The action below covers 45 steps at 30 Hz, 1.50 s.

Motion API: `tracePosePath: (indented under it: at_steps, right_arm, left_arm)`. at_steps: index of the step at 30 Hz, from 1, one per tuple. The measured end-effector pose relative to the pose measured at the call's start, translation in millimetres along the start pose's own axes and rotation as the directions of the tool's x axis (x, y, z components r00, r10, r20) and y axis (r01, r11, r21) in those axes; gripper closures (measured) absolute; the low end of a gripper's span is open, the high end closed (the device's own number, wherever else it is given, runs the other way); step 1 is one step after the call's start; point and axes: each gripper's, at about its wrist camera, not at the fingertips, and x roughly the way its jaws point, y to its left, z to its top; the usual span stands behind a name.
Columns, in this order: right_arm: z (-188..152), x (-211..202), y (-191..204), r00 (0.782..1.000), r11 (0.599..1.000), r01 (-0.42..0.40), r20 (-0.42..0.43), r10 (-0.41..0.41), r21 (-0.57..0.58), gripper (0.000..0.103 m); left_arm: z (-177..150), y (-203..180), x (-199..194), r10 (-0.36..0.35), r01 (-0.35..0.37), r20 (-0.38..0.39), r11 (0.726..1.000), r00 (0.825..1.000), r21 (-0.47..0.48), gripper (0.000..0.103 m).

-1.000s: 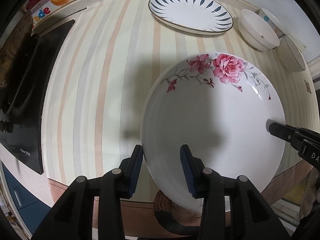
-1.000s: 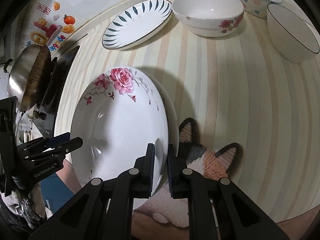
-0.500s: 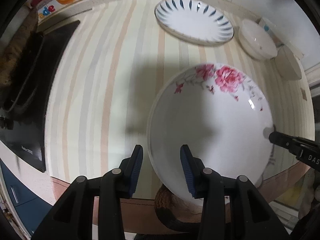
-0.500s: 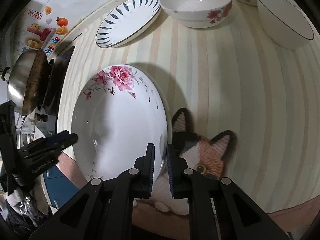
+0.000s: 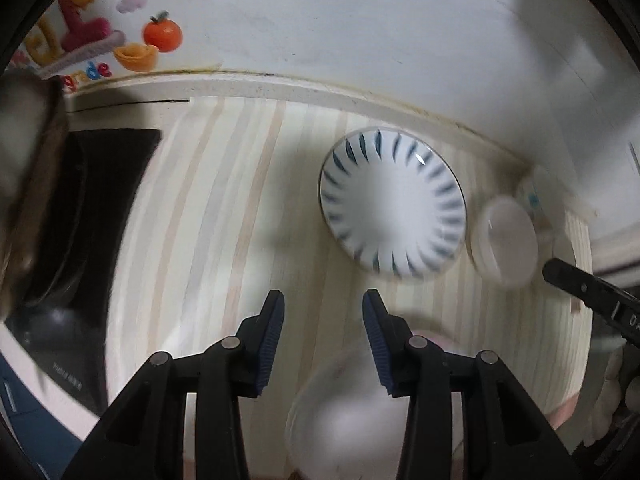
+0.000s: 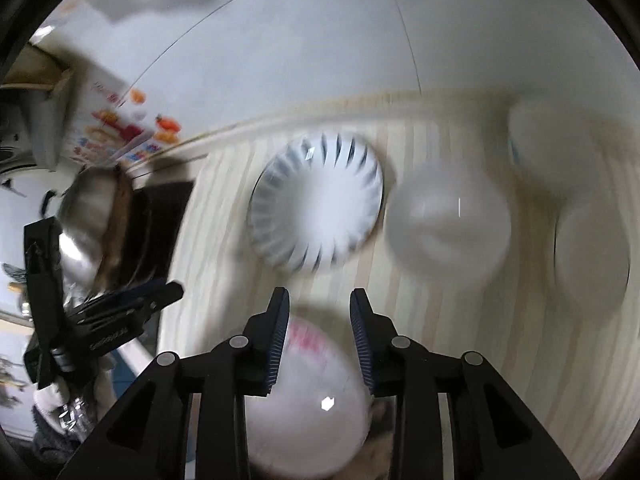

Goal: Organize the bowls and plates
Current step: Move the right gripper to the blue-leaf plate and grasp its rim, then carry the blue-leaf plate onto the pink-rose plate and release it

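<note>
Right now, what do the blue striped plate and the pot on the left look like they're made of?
The blue striped plate looks like glazed ceramic: glossy white with painted dark blue dashes and a sharp glint near its rim. The pot looks like bare metal, probably stainless steel: silvery and reflective, with a browned patch on its side. Motion blur leaves both somewhat uncertain.

White plate [image 5: 392, 208] with dark-blue rim dashes; pale striped countertop [image 5: 224, 216].
</note>
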Motion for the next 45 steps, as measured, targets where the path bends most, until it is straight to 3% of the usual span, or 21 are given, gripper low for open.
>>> tracePosePath:
  at_steps: [3,8,13,16,18,20,30,37,45]
  right_arm:
    - [46,29,-1,0.999,0.999,0.026,-0.031,-0.027,-0.031,0.069]
    - [91,87,-7,0.987,0.988,0.095,-0.119,-0.109,-0.12,0.069]
    - [100,125,-15,0.968,0.972,0.155,-0.169,-0.185,-0.179,0.069]
    - [103,143,-21,0.959,0.969,0.158,-0.205,-0.196,-0.188,0.07]
    - [104,153,-23,0.951,0.965,0.17,-0.222,-0.214,-0.201,0.078]
    - [106,159,-21,0.946,0.953,0.191,-0.214,-0.243,-0.237,0.088]
    - [102,150,-22,0.963,0.967,0.151,-0.189,-0.191,-0.205,0.089]
    - [96,119,-15,0.972,0.971,0.133,-0.164,-0.167,-0.2,0.089]
    - [74,62,4,0.984,0.973,0.112,-0.113,-0.137,-0.203,0.089]
  left_arm:
    - [28,3,30,-0.009,0.008,-0.035,0.999,0.999,-0.041,0.065]
    - [53,2,77,-0.007,0.002,-0.093,0.998,0.996,-0.059,0.065]
    - [60,-1,117,-0.005,-0.002,-0.153,0.999,0.988,-0.045,0.065]
    - [57,-3,126,-0.014,0.009,-0.149,0.999,0.989,-0.031,0.069]
    - [55,-4,125,-0.032,0.029,-0.126,0.999,0.992,-0.023,0.077]
    - [55,-7,124,-0.022,0.02,-0.118,1.0,0.993,-0.016,0.077]
    - [47,-12,103,-0.006,0.006,-0.093,1.0,0.996,-0.006,0.077]
    - [53,-18,68,-0.019,0.02,-0.046,1.0,0.999,0.012,0.077]
    - [29,-16,17,-0.033,0.033,-0.003,0.998,0.999,0.045,0.077]
